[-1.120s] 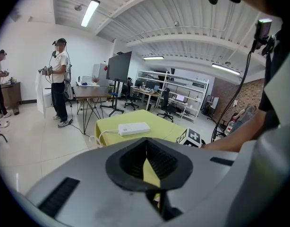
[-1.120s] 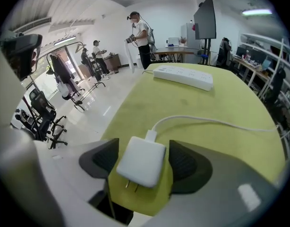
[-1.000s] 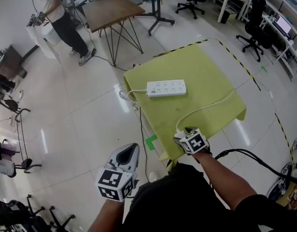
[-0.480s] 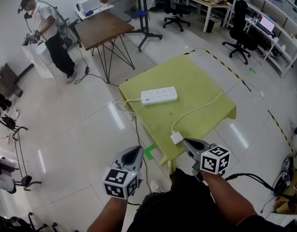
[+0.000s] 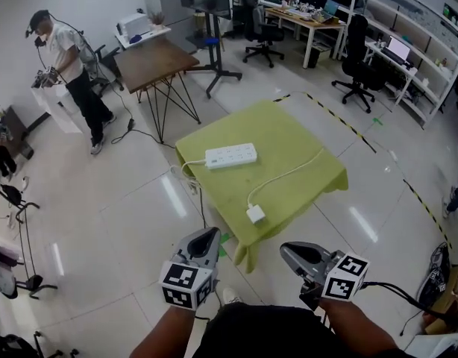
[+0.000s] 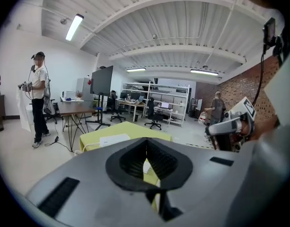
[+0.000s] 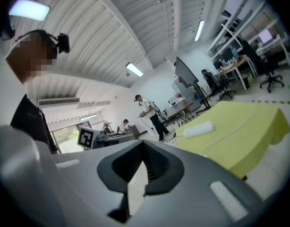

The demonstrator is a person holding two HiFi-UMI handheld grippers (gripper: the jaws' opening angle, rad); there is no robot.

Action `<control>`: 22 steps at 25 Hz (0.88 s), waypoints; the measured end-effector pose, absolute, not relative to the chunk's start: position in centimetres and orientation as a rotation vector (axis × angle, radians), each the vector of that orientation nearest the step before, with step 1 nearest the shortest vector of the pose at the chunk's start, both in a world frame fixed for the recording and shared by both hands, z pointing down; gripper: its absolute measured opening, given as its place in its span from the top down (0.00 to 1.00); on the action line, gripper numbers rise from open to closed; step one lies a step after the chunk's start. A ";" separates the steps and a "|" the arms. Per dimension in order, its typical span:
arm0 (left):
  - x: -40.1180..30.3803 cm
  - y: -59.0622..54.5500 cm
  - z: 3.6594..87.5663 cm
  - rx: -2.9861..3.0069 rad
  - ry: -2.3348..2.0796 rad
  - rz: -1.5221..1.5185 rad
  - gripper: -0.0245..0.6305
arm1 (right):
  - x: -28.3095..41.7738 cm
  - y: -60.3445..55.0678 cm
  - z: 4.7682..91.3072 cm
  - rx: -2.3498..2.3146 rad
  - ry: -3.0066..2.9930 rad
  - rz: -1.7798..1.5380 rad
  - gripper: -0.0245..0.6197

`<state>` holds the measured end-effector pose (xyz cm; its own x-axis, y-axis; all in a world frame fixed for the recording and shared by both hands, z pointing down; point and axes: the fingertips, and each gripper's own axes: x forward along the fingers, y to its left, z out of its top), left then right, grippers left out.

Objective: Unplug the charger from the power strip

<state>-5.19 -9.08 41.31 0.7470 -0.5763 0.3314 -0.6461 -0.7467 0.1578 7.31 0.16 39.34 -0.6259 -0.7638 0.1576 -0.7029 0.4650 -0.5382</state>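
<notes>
The white power strip (image 5: 230,155) lies on the yellow-green table cloth (image 5: 303,181), with nothing plugged into it. The white charger (image 5: 256,214) rests near the table's front edge, and its cable (image 5: 289,172) trails off to the far right. Both grippers hang in the air short of the table, over the floor. My left gripper (image 5: 212,232) is shut and holds nothing. My right gripper (image 5: 284,249) is also shut and empty, a little right of the charger and well back from it. The strip shows again in the left gripper view (image 6: 114,140) and in the right gripper view (image 7: 198,129).
A person (image 5: 65,58) stands at the back left beside a brown wooden table (image 5: 156,54). Office chairs (image 5: 356,66) and desks line the back right. The strip's cord (image 5: 186,171) drops off the table's left side. Black-and-yellow tape (image 5: 341,121) marks the floor.
My right gripper let go of the charger at the table's front edge, shut, then rose and drew back. The charger stays on the cloth. The left gripper lifted slightly.
</notes>
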 end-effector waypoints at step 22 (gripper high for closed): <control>0.2 8.7 40.0 2.579 -1.177 0.303 0.95 | 15.3 20.8 41.7 -1.466 2.861 -0.652 0.96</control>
